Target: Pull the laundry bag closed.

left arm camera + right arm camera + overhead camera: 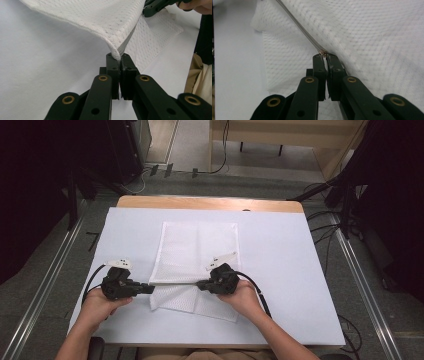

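White mesh cloth (199,251), one piece, is laid at the middle of the table (280,255), its near part lifted toward the near edge. Its fold is pinched by the left tool (151,289) at the left corner, jaws clamped on the fabric, and by the right tool (199,285) at the seamed edge (jaws likewise clamped).

Both grippers (151,289) (199,284) clamped, facing inward

The white mesh cloth (195,250) looks woven and dimpled, lying on a smooth matt white table cover (280,270).
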The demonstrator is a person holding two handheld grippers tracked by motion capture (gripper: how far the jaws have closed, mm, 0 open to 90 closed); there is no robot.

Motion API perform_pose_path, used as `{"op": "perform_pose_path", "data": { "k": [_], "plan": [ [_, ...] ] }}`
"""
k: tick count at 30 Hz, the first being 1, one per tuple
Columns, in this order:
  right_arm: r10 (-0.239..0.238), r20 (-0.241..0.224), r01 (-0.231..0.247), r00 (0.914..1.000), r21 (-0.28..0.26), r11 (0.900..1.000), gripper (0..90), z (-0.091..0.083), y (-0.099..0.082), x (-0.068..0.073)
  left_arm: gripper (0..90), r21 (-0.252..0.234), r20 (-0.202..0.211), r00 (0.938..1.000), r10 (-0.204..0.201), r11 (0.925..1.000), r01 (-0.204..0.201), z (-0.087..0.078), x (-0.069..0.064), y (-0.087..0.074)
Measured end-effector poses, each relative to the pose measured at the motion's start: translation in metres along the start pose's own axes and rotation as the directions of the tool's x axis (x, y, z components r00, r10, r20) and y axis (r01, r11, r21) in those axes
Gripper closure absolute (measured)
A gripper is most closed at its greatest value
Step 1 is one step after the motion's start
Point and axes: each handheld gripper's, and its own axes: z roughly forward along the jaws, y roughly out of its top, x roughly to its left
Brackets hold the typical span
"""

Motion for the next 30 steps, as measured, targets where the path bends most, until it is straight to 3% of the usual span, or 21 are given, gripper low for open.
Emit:
{"op": "perform_pose_path", "data": {
  "k": [24,30],
  "plan": [
    [0.007,0.021,-0.007,0.9998,0.025,0.9997,88.5,-0.015,-0.013,-0.005,88.0,-0.009,-0.005,1.0000,-0.004,0.9999,0.004,-0.001,0.001,0.000],
    [0.027,0.024,-0.027,0.9994,0.022,0.9994,88.5,-0.021,-0.017,-0.009,88.0,-0.008,-0.005,1.0000,-0.005,1.0000,0.005,-0.002,0.002,-0.001]
  ]
}}
